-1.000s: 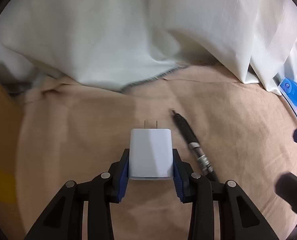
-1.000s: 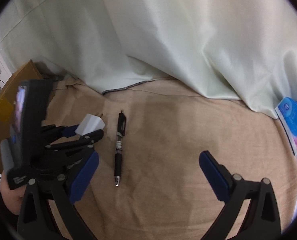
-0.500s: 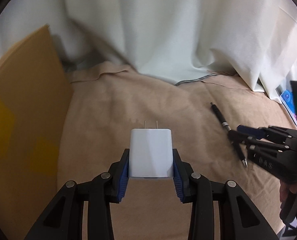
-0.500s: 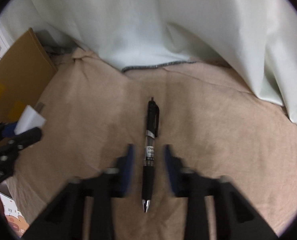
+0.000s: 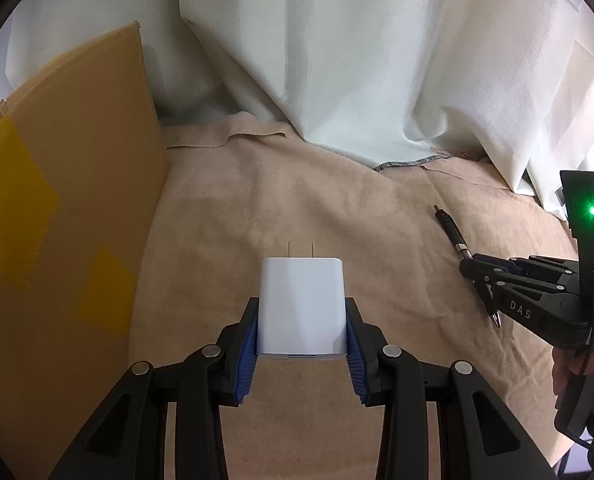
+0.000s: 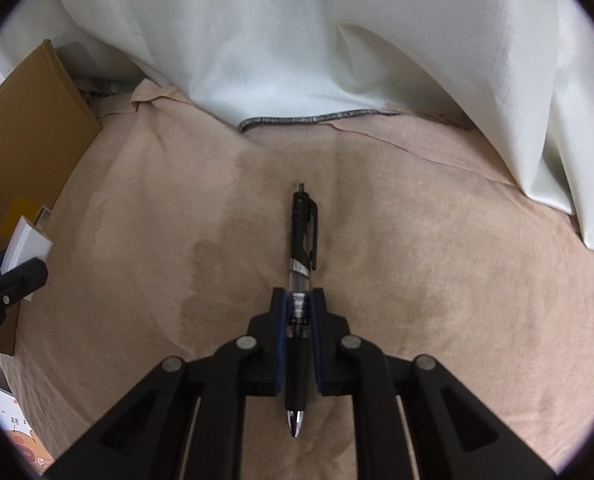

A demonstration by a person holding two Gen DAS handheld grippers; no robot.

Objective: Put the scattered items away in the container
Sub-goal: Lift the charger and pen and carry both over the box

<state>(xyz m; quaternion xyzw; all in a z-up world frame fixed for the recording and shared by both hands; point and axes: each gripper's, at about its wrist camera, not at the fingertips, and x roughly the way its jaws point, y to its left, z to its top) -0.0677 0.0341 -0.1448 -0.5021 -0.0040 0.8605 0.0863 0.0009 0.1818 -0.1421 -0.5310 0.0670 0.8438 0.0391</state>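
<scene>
My left gripper (image 5: pixel 301 320) clamps a white charger (image 5: pixel 301 308), my right gripper (image 6: pixel 300 320) a black pen (image 6: pixel 301 280), over tan cloth (image 6: pixel 437 280) under white curtains (image 6: pixel 297 40).

One readable marking

The letters "DAS" are printed in white on the black body of the right gripper (image 5: pixel 477 276); the print on the pen (image 6: pixel 301 280) is too blurred to be read.

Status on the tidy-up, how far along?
Nothing visibly stowed yet. In hand: left tongs shut on the white charger, right tongs shut on the black pen. Left: get both into the cardboard box at left; its inside isn't visible.
</scene>
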